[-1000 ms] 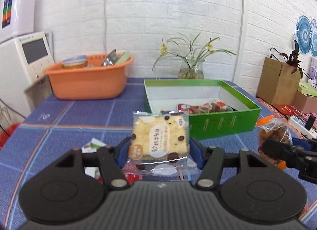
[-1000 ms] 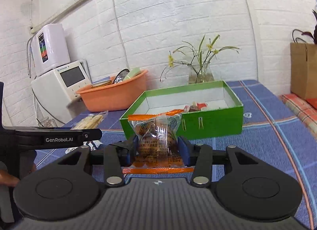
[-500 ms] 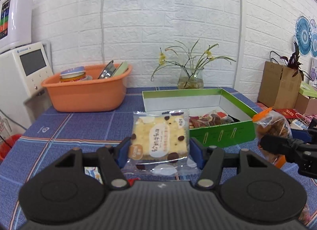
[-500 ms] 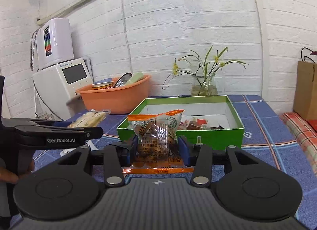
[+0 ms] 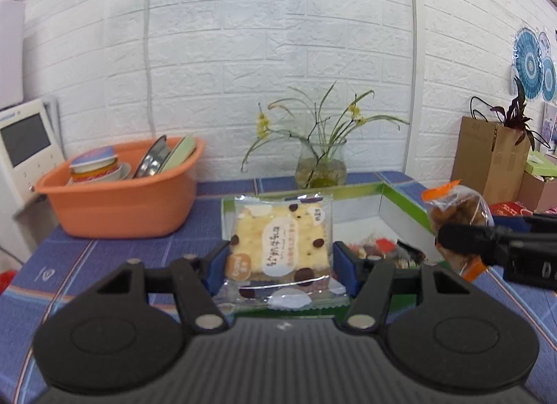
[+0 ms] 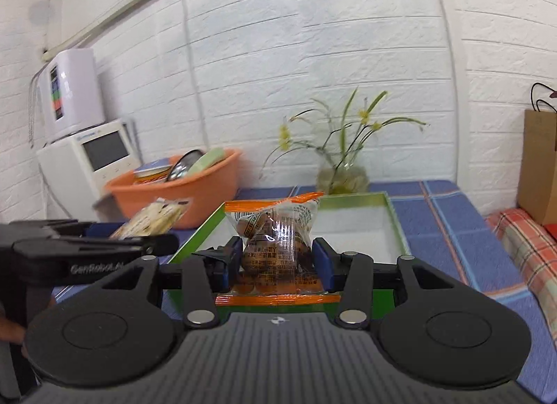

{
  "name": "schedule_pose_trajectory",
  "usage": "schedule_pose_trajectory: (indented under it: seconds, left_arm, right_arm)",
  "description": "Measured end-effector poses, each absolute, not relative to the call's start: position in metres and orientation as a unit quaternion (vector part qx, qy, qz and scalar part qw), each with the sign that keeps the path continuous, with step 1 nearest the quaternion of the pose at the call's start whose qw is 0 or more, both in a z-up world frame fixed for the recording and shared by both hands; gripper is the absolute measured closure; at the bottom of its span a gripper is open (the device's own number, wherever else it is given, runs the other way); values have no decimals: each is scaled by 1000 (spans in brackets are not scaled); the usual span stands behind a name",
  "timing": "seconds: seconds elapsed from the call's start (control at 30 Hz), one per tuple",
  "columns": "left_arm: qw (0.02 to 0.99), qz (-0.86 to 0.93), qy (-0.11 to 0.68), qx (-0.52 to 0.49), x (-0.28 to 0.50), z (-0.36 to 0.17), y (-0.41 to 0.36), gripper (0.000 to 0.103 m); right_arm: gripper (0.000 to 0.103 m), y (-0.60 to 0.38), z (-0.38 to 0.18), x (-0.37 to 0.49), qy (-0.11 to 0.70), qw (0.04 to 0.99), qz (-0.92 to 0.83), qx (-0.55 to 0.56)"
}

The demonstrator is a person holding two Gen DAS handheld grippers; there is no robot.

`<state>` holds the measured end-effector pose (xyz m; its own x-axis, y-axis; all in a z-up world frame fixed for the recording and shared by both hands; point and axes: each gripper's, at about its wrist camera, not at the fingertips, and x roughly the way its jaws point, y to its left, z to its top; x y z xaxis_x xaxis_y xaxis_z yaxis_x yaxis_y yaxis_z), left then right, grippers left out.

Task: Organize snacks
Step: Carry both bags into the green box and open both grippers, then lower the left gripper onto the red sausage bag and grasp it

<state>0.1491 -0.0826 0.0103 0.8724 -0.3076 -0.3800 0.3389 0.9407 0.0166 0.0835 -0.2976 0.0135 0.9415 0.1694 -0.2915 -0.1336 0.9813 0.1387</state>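
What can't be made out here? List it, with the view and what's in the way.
- Green box floor, right wrist view: near part hidden by the right tool and its nut packet.
- Snacks in the box, left wrist view: partly hidden by the left tool and its cracker packet.
- Packet print: too small to read.

Left claw [image 5: 281, 259] and right claw [image 6: 276, 261] both clamped, level.

Open box [image 6: 395, 226] on table [image 6: 449, 226], centre. Washbasin [image 5: 122, 202] far left of box, bowls [image 5: 94, 169] and lids in it. Flower vase [image 5: 320, 167] behind box, against wall. Appliance [image 6: 88, 163] at far left, beside washbasin. Paper bag [image 5: 491, 160] far right. Snack packets [image 5: 379, 247] in box.
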Motion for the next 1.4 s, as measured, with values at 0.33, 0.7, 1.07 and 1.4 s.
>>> schedule_pose_trajectory:
  seconds: [0.33, 0.7, 1.07, 1.4]
  left_arm:
    - [956, -177, 229, 38, 206, -28, -123, 40]
    - [947, -180, 260, 63, 217, -43, -118, 34]
    - [943, -177, 273, 71, 202, -33, -104, 27]
    - [962, -146, 227, 40, 133, -4, -26, 27]
  right_arm:
    - [27, -317, -21, 148, 211, 975, 52, 42]
    - [7, -320, -36, 161, 241, 969, 33, 31]
    - [3, -322, -4, 108, 196, 978, 45, 62]
    - [0, -299, 1, 38, 180, 968, 145, 99]
